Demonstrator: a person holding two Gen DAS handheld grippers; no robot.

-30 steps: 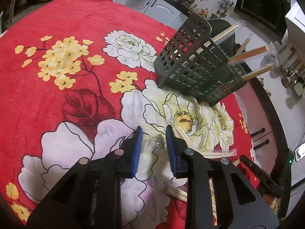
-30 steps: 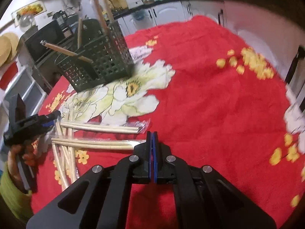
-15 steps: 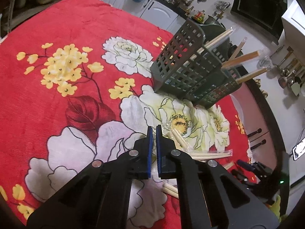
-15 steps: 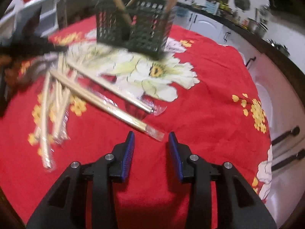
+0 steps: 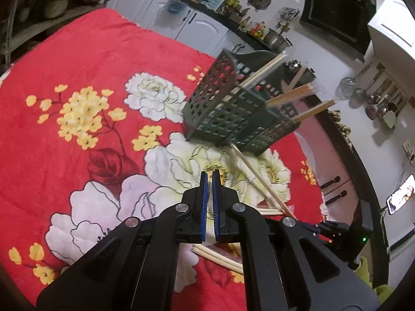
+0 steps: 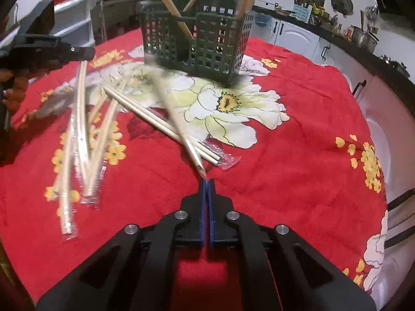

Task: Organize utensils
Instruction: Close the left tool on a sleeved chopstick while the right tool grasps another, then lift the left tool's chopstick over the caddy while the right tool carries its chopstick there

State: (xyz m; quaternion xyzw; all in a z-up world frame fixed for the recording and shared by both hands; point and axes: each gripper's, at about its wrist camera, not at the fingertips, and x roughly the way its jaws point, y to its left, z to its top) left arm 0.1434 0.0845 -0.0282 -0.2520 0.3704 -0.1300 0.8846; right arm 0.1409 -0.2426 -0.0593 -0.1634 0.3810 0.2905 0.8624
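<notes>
so, right gripper (image 6: 206, 180) has just snapped closed on the wrapper tip of one chopstick pair (image 6: 176, 119), which runs away from it toward the green basket (image 6: 197, 44); other wrapped pairs (image 6: 80, 140) lie on the red floral cloth (image 6: 298, 160) to its left. left gripper (image 5: 209, 175) is closed w/ nothing visibly held, above the cloth, basket up ahead to its right. no readable writing; open cloth on right gripper's right up to the table edge.

Black gripper (image 5: 209, 178), blue pads (image 5: 203, 207)
</notes>
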